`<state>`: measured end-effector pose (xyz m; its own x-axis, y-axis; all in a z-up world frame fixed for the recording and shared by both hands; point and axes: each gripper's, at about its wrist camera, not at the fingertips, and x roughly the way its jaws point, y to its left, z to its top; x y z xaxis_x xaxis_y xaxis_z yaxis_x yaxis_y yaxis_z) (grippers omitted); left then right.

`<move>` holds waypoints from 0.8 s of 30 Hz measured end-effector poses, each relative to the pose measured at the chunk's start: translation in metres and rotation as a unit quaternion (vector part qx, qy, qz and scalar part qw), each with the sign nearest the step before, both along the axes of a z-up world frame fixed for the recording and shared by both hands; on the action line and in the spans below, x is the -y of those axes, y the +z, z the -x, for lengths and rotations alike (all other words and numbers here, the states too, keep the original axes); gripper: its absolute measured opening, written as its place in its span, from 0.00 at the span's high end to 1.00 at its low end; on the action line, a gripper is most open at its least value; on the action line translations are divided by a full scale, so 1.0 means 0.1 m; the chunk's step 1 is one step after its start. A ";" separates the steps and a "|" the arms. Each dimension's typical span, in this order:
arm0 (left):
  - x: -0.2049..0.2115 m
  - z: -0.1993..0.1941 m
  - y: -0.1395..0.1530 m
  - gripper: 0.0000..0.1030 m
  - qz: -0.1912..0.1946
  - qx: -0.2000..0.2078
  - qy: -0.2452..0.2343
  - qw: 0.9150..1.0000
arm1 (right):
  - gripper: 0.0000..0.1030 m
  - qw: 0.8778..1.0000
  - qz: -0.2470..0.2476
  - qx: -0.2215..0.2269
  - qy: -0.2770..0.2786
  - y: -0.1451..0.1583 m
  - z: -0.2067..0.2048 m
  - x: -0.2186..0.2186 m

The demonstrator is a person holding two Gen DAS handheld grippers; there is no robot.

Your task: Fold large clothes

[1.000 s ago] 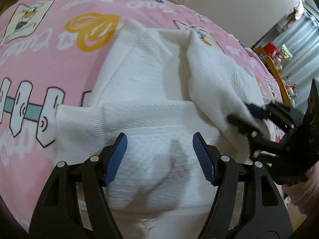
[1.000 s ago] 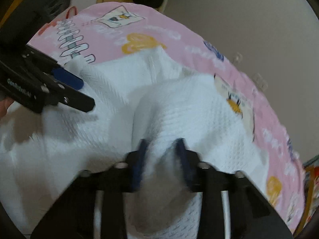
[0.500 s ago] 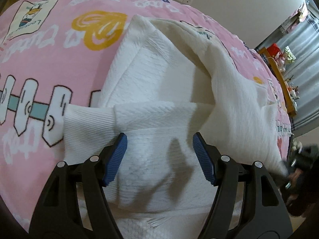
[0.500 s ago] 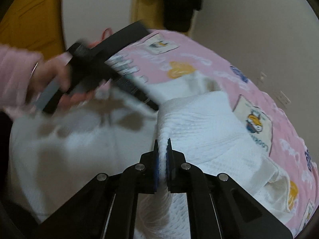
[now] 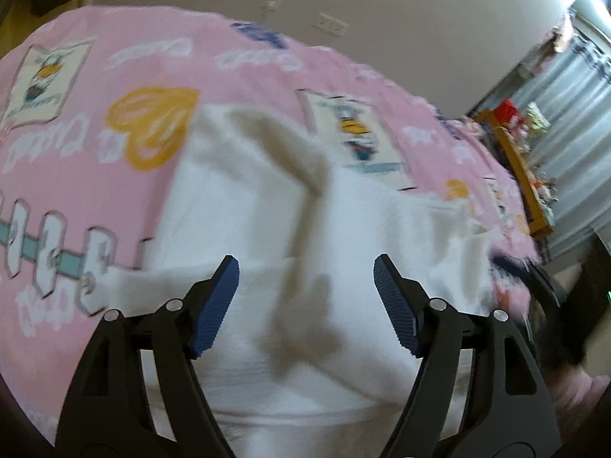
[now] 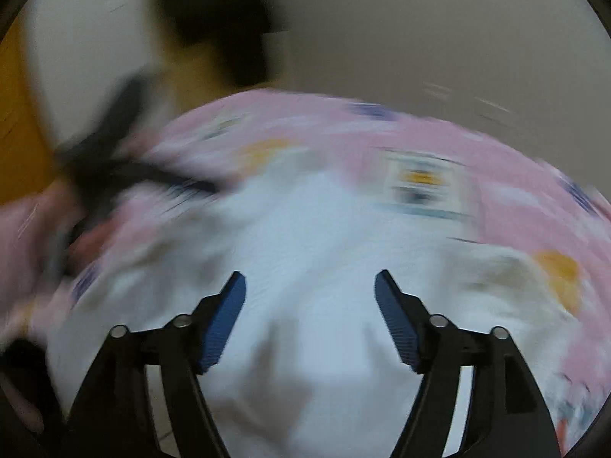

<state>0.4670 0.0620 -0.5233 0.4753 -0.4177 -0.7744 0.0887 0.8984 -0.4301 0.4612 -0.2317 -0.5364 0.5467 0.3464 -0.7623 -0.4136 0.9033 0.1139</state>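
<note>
White garment (image 5: 267, 206) lies on the pink blanket (image 5: 114, 61), partly folded. Textured knit. One flap laid across its middle, with a raised ridge running toward the far edge. Near edge hangs toward the cameras, under both tools. Right wrist view shows the same garment (image 6: 313, 236) as a broad white mound, heavily blurred; folds hard to read there.

Left gripper (image 5: 305, 297): fingers (image 5: 215, 301) spread wide, blue ribbed pads facing each other, nothing between them. Holds above the near part of the garment; its shadow falls on the cloth between the pads. Contact with the cloth: cannot tell.

Right gripper (image 6: 309, 316): fingers (image 6: 397, 324) also spread wide, empty, above the white cloth. It shows too in the left wrist view as a dark smear at the right edge (image 5: 534, 290), beside the garment's right side.

In the right wrist view the left gripper (image 6: 126, 175) appears as a dark blurred shape at upper left, a pink sleeve (image 6: 26, 229) beneath it.

Blanket: pink, printed with yellow hearts (image 5: 152, 129), cartoon picture panels, white lettering. Covers the whole bed surface around the garment.

Beyond: plain wall with two outlet plates (image 5: 328, 23). Grey curtain (image 5: 580, 145) at far right, with a wooden shelf of small colourful items (image 5: 515, 141) in front of it.
</note>
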 end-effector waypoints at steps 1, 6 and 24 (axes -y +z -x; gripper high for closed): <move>0.11 -0.02 0.02 0.27 0.005 -0.003 -0.011 1.000 | 0.33 0.999 0.021 -0.017 -0.034 -0.07 -0.17 0.09; 0.62 -0.04 -0.15 0.27 -0.020 -0.030 -0.046 0.998 | 0.57 0.985 0.020 -0.150 -0.078 -0.70 -0.97 0.32; 0.89 -0.40 -0.70 0.27 -0.079 -0.079 -0.058 0.992 | 0.71 0.979 -0.066 -0.128 -0.145 -0.67 -1.24 0.60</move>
